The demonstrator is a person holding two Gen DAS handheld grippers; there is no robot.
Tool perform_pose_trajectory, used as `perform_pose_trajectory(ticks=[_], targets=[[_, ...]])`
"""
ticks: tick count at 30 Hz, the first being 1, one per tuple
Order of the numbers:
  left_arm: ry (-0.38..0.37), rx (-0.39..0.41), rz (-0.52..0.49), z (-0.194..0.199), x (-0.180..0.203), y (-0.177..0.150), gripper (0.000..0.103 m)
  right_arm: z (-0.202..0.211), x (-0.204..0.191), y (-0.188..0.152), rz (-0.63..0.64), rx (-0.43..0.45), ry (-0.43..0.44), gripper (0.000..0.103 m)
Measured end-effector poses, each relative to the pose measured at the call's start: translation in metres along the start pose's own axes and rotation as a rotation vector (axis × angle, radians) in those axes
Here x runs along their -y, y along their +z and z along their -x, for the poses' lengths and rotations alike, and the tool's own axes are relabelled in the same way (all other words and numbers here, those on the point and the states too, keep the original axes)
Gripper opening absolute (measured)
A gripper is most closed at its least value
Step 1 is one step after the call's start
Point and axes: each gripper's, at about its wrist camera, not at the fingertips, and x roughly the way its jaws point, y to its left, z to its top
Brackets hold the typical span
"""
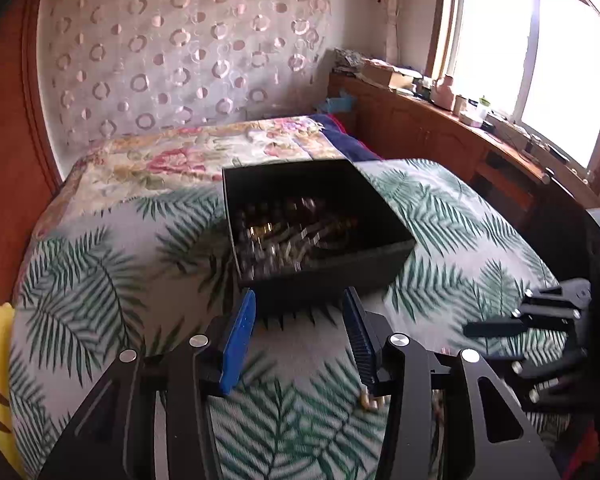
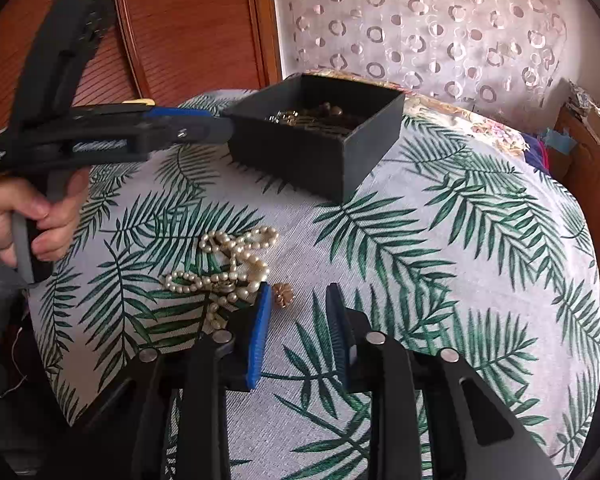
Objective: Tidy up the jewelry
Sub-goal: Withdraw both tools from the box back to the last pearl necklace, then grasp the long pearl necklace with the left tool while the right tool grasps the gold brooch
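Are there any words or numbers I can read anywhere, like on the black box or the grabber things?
None can be read.
Black box: plain walls, no label showing.
Left gripper: a whitish mark on its body, too blurred to read.
Packages on the windowsill: too small and blurred to tell.
Leaf-print cloth: only a pattern.

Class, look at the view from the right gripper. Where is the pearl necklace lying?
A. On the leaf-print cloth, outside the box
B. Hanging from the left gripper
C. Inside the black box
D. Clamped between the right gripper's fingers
A: the pearl necklace lies in a heap on the leaf-print cloth, nearer the camera than the black box, and no gripper holds it.
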Motion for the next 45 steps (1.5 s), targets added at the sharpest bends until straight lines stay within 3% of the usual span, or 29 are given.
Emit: perform_pose_trajectory(ticks=[11, 12, 16, 27, 31, 33, 45], targets=[[-0.015, -0.047, -0.006, 0.006, -0.001, -0.034, 0.043, -0.007, -0.009, 0.007, 0.032, -0.024, 0.003, 0.025], [-0.017, -0.051, -0.006, 0.006, -0.001, -0.035, 0.043, -0.007, -0.011, 0.006, 0.039, -0.023, 0.007, 0.015], [-0.030, -0.070, -0.022, 0.004, 0.004, -0.039, 0.043, -0.005, -0.015, 0.005, 0.066, -0.030, -0.003, 0.006], [-0.083, -0.131, -0.078, -0.008, 0.027, -0.046, 0.043, 0.012, 0.006, -0.007, -0.012, 0.013, -0.010, 0.005], [-0.093, -0.146, -0.104, -0.013, 0.035, -0.047, 0.025, 0.023, 0.009, -0.008, -0.022, 0.036, -0.011, 0.005], [-0.096, -0.147, -0.121, -0.015, 0.040, -0.047, 0.021, 0.027, 0.011, -0.008, -0.025, 0.045, -0.012, 0.005], [-0.066, -0.156, -0.189, -0.027, 0.053, -0.037, 0.011, 0.038, 0.015, -0.007, -0.029, 0.066, -0.026, 0.005]])
